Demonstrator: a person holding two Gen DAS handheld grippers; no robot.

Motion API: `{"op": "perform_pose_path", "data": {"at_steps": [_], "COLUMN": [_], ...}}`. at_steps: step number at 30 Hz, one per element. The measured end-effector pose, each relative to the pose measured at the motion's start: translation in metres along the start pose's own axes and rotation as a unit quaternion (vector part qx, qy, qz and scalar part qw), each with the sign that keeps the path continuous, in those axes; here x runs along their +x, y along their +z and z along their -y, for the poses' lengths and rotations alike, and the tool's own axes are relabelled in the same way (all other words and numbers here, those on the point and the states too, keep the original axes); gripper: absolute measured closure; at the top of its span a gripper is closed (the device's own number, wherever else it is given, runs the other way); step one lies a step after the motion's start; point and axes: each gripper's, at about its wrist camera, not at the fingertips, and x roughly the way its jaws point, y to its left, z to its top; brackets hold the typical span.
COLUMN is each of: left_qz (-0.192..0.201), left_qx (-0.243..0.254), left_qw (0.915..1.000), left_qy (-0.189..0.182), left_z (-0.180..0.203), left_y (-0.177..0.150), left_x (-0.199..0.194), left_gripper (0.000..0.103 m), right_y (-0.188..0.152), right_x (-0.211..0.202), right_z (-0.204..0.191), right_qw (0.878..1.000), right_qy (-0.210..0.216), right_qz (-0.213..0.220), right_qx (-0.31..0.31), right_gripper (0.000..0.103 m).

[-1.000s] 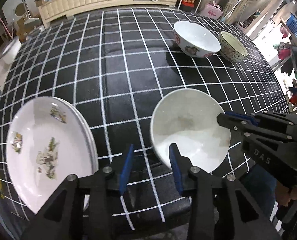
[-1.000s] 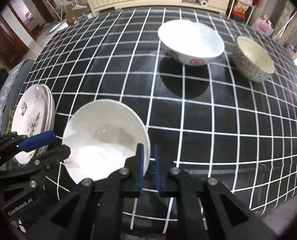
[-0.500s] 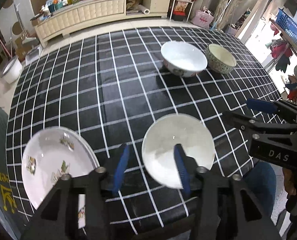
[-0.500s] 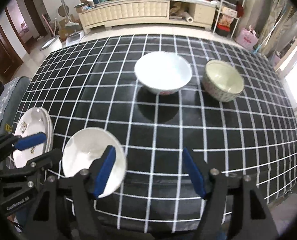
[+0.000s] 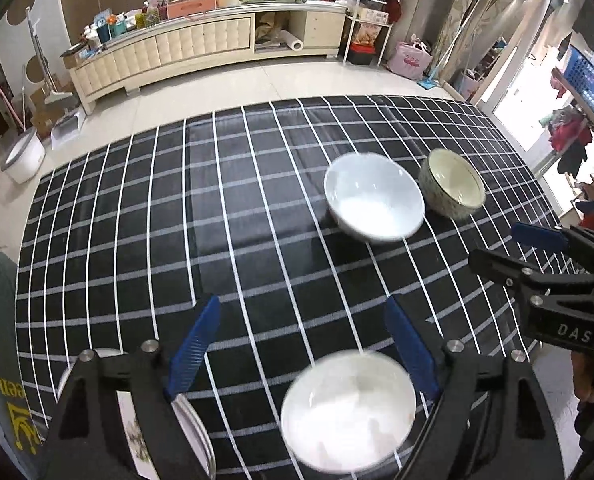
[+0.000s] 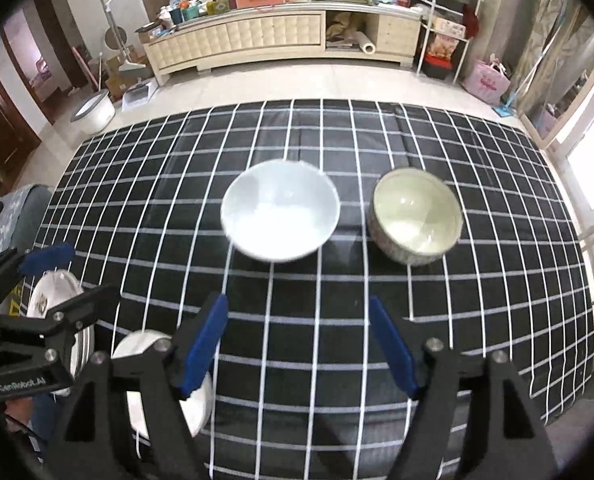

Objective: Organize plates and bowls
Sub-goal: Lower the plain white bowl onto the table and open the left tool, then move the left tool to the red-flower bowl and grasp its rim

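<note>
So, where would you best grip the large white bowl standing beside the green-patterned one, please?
Probably the large white bowl by its near rim, coming from above, one finger inside the wall: it stands upright and open, and the green-patterned bowl crowds its right side.

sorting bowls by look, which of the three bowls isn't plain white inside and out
The patterned bowl at far right: grey speckled outside, cream inside. The two white bowls are plain white.

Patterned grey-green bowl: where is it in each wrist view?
Left wrist: patterned grey-green bowl at upper right, just right of the large white bowl.
Right wrist: right of centre, beside that bowl.
Shared landmark: the cream cabinet behind the table.
</note>
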Motion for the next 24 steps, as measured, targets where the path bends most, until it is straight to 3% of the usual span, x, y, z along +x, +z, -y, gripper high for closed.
{"op": "perform_pose_path", "data": {"at_steps": [11, 24], "left_qz": [-0.03, -0.06], "left_qx": [-0.004, -0.006], "left_qw": [0.9995, 0.9982], "left_qy": [-0.011, 0.006], "left_z": [0.009, 0.008], "left_y": [0.058, 0.077], "left_x": [0.058, 0.12], "left_gripper": [0.02, 0.021], "right_y": [0.037, 0.054], "right_x": [0.043, 0.087], "right_z": [0.028, 0.033], "right_qw": [0.999, 0.999], "right_qy": [0.012, 0.012], "right_qz": [-0.018, -0.042], "right_qx": [0.031, 0.017], "right_gripper": [0.026, 0.026]}}
